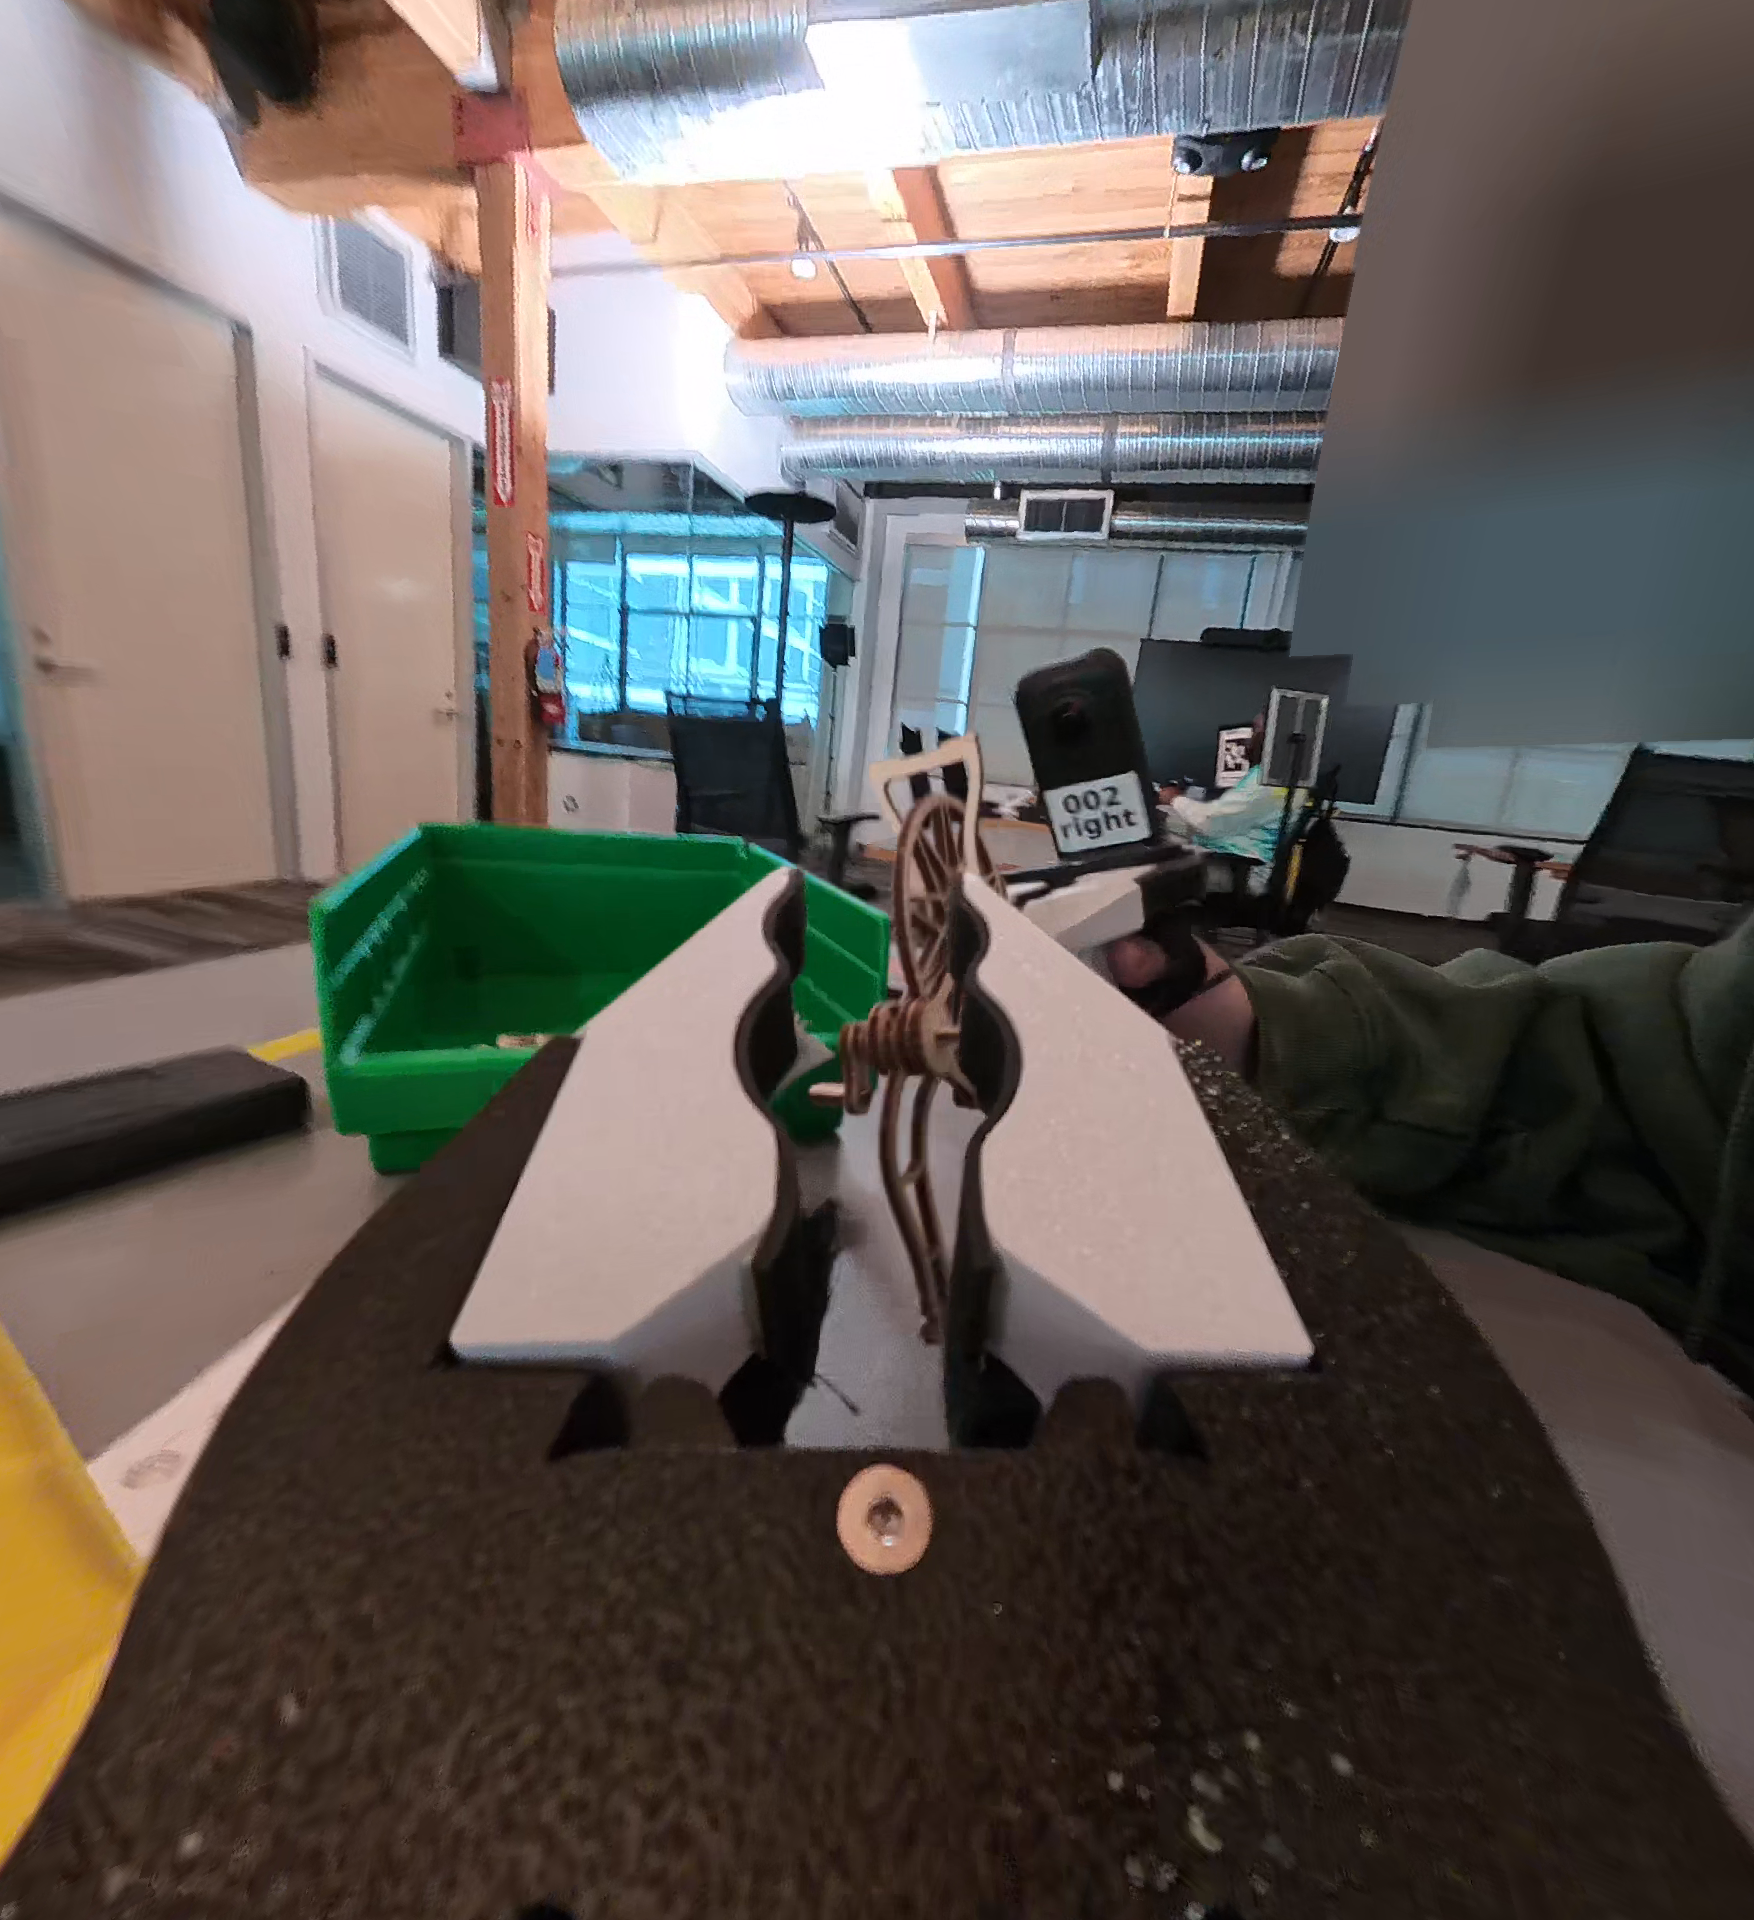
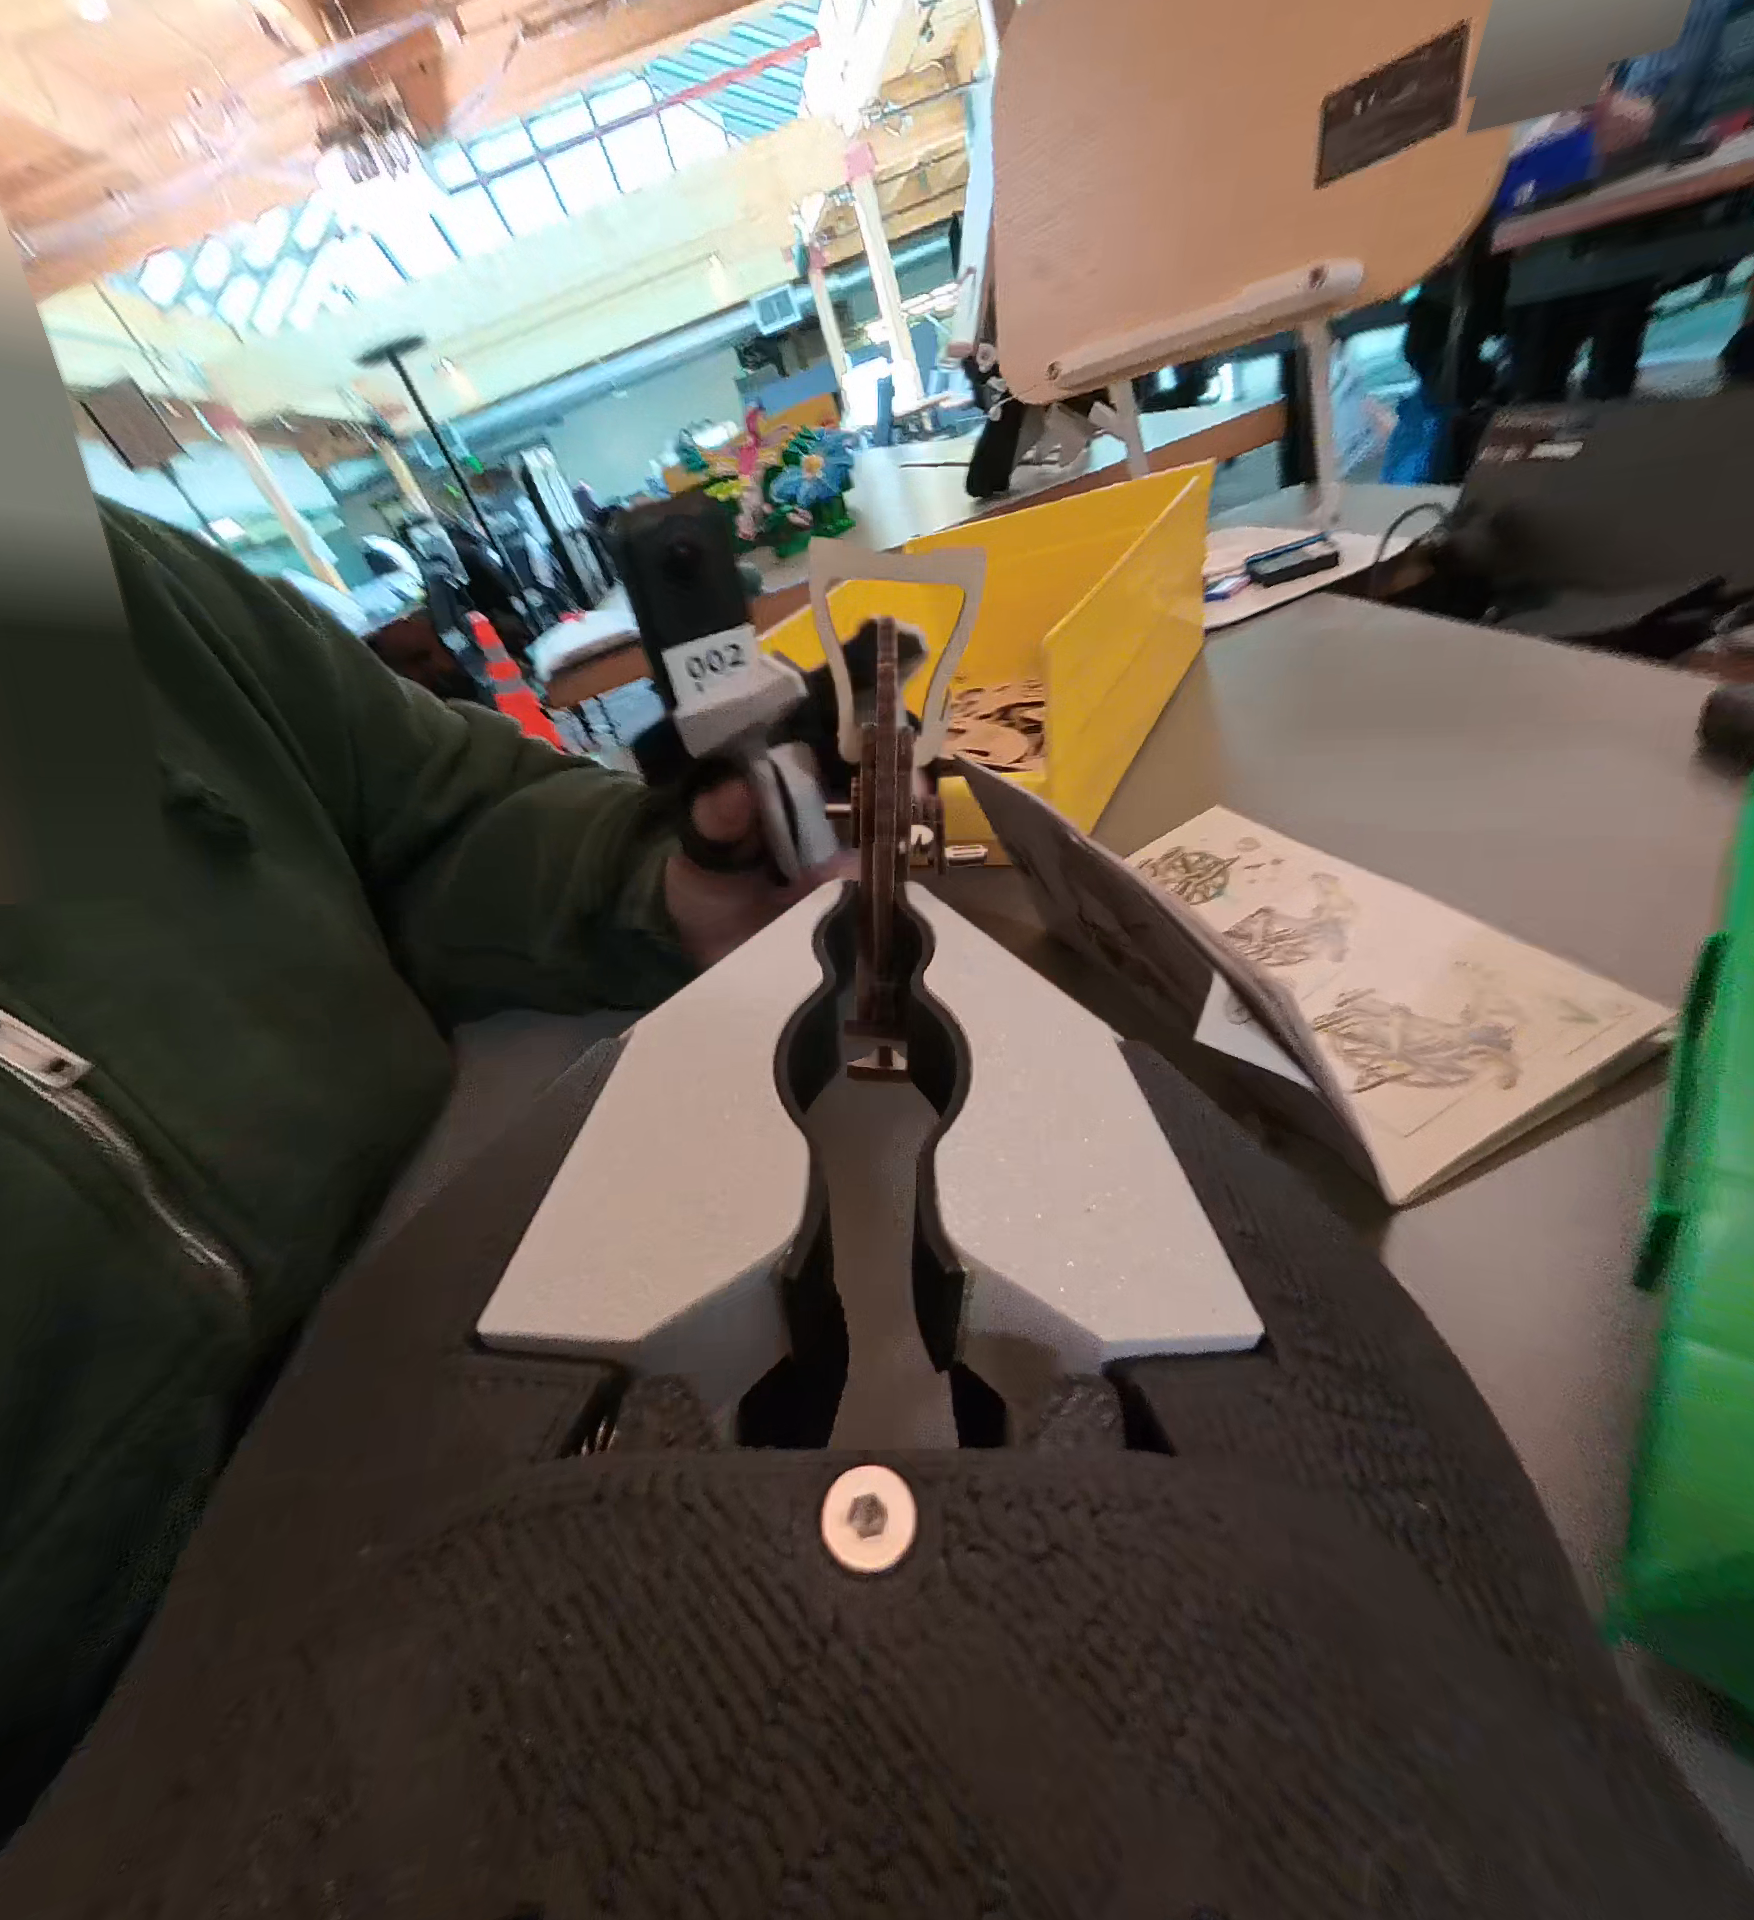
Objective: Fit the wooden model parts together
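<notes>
Grey tabletop [image 2: 1424, 727] scene: right gripper [image 2: 878, 935] clamps the spoked brown wooden wheel model [image 2: 878, 748]; left gripper [image 1: 883, 956], at its nine o'clock, stands apart, model resting against one finger.

On my left feed I see a green bin [image 1: 499, 966] on the grey table [image 1: 125, 1278], a black slab [image 1: 94, 1122] lying left of it. My right feed shows a yellow bin [image 2: 1112, 623] behind an open booklet [image 2: 1372, 997].

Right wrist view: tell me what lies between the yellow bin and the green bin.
In the right wrist view, an open booklet with drawings lies on the gray table between the yellow bin and the green bin.
</notes>
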Tool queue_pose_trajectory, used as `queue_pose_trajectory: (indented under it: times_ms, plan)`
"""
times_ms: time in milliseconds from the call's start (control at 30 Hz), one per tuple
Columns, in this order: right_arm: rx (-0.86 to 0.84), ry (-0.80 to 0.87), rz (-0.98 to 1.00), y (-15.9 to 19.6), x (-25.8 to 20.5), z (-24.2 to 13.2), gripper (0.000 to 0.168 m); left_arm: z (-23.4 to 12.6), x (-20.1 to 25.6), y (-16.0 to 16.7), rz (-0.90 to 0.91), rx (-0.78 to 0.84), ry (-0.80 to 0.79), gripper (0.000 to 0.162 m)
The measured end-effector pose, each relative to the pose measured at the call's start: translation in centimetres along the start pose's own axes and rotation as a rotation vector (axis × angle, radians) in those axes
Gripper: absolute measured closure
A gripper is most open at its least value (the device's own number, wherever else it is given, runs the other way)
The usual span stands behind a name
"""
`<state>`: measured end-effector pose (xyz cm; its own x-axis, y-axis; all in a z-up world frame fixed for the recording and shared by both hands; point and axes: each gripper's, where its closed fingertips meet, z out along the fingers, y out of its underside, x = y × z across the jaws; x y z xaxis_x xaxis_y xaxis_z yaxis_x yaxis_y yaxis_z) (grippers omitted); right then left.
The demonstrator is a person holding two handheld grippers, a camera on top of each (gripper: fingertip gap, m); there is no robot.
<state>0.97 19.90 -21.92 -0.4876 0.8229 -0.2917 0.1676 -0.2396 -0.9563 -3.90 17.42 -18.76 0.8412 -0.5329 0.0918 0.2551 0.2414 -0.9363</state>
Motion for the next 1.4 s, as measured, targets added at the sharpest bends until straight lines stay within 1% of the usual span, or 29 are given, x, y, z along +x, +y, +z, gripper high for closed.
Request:
queue_pose_trajectory:
  times_ms: [67, 133, 233, 333, 400, 467, 600, 667, 800, 900, 1000, 1133, 1233, 1367, 1400]
  plan:
    - [-0.047, 0.074, -0.18, 0.4, 0.3, -0.1, 0.165, -0.4, 0.8, -1.1, 0.115, 0.042, -0.004, 0.139]
    - [-0.154, 0.17, -0.418, 1.6, 0.7, 0.0, 0.165, -0.6, 2.4, -1.8, 0.234, 0.066, 0.03, 0.144]
    - [-0.35, 0.247, -0.768, 4.2, 0.8, 0.6, 0.164, -0.6, 5.2, -1.4, 0.394, 0.061, 0.118, 0.154]
    - [-0.469, 0.259, -1.009, 6.3, 0.4, 1.5, 0.164, -0.5, 6.7, -0.7, 0.521, 0.039, 0.154, 0.16]
    - [-0.524, 0.266, -1.137, 7.2, 0.4, 1.8, 0.164, -0.5, 6.8, -0.6, 0.541, 0.039, 0.153, 0.162]
    - [-0.577, 0.277, -1.257, 7.9, 0.5, 1.9, 0.164, -0.5, 6.2, -0.7, 0.512, 0.04, 0.132, 0.162]
    - [-0.684, 0.267, -1.371, 9.5, 0.8, 2.1, 0.163, -0.5, 5.1, -1.0, 0.451, 0.041, 0.091, 0.162]
    - [-0.702, 0.25, -1.389, 10.0, 0.6, 2.2, 0.162, -0.5, 5.1, -1.0, 0.448, 0.043, 0.092, 0.162]
    - [-0.734, 0.204, -1.33, 10.9, 0.4, 2.2, 0.155, -0.5, 5.1, -0.8, 0.456, 0.038, 0.096, 0.162]
    - [-0.697, 0.134, -1.208, 10.9, -0.5, 2.2, 0.14, -0.5, 4.8, -0.8, 0.44, 0.037, 0.085, 0.162]
    - [-0.606, 0.034, -1.053, 10.2, -2.2, 2.0, 0.127, -0.5, 4.5, -0.9, 0.42, 0.037, 0.075, 0.162]
    - [-0.398, -0.066, -0.842, 7.3, -4.5, 1.8, 0.126, -0.5, 4.3, -0.8, 0.408, 0.033, 0.071, 0.161]
    - [-0.259, -0.041, -0.734, 4.9, -4.8, 1.9, 0.127, -0.5, 4.2, -0.7, 0.406, 0.028, 0.07, 0.161]
    - [-0.142, 0.14, -0.657, 2.6, -3.4, 2.8, 0.139, -0.3, 3.7, -0.4, 0.396, 0.01, 0.049, 0.158]
    - [-0.107, 0.161, -0.653, 2.2, -3.6, 3.0, 0.141, -0.3, 3.5, -0.4, 0.393, 0.009, 0.038, 0.157]
